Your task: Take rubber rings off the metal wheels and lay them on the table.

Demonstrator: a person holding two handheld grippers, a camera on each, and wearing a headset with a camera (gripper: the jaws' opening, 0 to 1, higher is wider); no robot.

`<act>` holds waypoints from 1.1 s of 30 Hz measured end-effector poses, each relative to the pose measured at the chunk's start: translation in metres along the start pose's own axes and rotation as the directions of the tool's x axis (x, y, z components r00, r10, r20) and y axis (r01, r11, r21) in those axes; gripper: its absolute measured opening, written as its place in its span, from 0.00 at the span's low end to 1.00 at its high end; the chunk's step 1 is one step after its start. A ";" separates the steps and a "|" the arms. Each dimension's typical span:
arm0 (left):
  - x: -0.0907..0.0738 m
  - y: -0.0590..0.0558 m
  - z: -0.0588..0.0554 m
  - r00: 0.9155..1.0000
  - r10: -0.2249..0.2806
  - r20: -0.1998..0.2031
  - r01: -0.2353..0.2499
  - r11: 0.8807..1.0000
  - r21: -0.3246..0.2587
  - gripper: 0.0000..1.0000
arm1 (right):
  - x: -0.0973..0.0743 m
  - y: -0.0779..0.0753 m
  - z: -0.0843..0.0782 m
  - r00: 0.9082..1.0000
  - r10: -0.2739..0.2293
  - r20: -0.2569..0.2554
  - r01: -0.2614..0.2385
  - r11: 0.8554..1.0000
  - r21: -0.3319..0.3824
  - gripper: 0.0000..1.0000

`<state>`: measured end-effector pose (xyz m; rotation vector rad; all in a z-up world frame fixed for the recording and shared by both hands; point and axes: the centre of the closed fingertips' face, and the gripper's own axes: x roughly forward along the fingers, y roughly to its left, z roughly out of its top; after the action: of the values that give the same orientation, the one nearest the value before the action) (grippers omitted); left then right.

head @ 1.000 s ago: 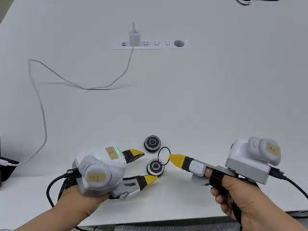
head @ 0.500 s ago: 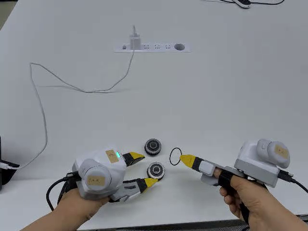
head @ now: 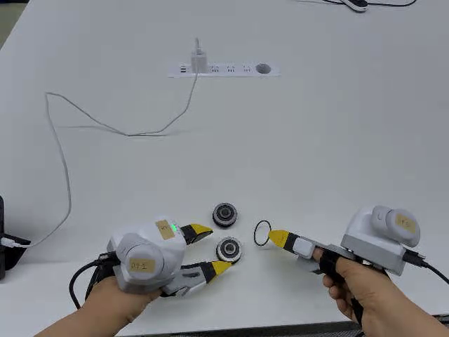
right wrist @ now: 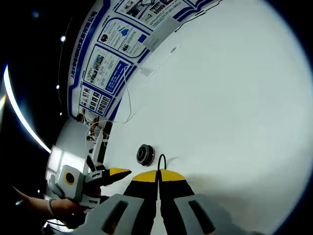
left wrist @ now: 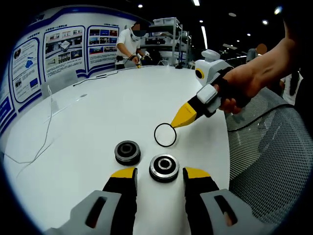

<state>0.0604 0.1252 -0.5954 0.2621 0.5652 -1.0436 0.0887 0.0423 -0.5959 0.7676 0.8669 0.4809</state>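
Two small metal wheels lie near the table's front edge. The far wheel (head: 224,214) (left wrist: 127,152) (right wrist: 145,154) has a dark rim. The near wheel (head: 229,248) (left wrist: 164,167) shows a bare silver rim and sits just ahead of my left gripper (head: 210,248) (left wrist: 160,172), whose yellow-tipped jaws stand open on either side of it without touching it. My right gripper (head: 277,238) (right wrist: 157,174) is shut on a thin black rubber ring (head: 262,233) (left wrist: 165,135) (right wrist: 161,160), held to the right of both wheels. I cannot tell whether the ring touches the table.
A white power strip (head: 223,69) with a plugged-in charger (head: 199,56) lies far back, and its cable (head: 63,161) runs down the left side to a black object (head: 3,246) at the left edge. A mesh chair (left wrist: 274,161) stands beside the table.
My right gripper has drawn the rubber ring to the right, away from the near wheel. The left gripper and both wheels have stayed about where they were.
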 end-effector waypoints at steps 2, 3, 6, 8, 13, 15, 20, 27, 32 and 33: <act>0.000 0.001 -0.001 1.000 0.001 0.000 -0.001 1.000 0.000 0.39 | -0.001 -0.002 0.001 1.000 -0.009 0.004 0.009 1.000 -0.005 0.02; 0.000 0.001 -0.001 1.000 0.001 0.000 -0.001 1.000 -0.001 0.39 | 0.000 -0.003 0.001 1.000 -0.012 0.005 0.012 1.000 -0.010 0.02; 0.000 0.001 0.000 1.000 0.001 0.000 -0.001 1.000 -0.003 0.38 | -0.001 -0.007 0.002 0.999 -0.033 0.004 0.033 0.998 -0.044 0.02; 0.001 0.001 -0.001 1.000 0.002 -0.001 -0.002 1.000 0.001 0.39 | -0.002 -0.007 0.002 0.999 -0.046 0.003 0.046 0.997 -0.065 0.04; 0.001 0.000 0.001 1.000 0.002 -0.002 -0.002 1.000 -0.002 0.38 | 0.000 -0.008 0.001 0.998 -0.066 -0.006 0.064 0.991 -0.117 0.07; 0.001 0.000 0.000 1.000 0.000 -0.003 0.000 1.000 0.000 0.38 | 0.000 -0.010 0.001 0.997 -0.075 -0.010 0.073 0.988 -0.134 0.09; 0.000 0.001 0.000 1.000 0.004 -0.002 -0.004 1.000 -0.002 0.38 | 0.000 -0.013 0.000 0.996 -0.092 -0.016 0.088 0.981 -0.173 0.12; 0.000 0.000 0.001 1.000 0.003 -0.001 -0.003 1.000 -0.003 0.38 | -0.001 -0.014 -0.001 0.993 -0.120 -0.021 0.112 0.964 -0.241 0.18; 0.000 0.000 0.001 1.000 0.003 0.000 -0.003 1.000 -0.003 0.38 | -0.002 -0.015 -0.001 0.990 -0.140 -0.020 0.128 0.950 -0.283 0.23; 0.000 0.000 0.001 1.000 0.002 0.000 -0.002 1.000 -0.003 0.38 | -0.002 -0.015 -0.001 0.990 -0.138 -0.019 0.127 0.950 -0.286 0.23</act>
<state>0.0604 0.1247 -0.5948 0.2604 0.5662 -1.0404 0.0879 0.0321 -0.6065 0.4342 0.8571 0.4892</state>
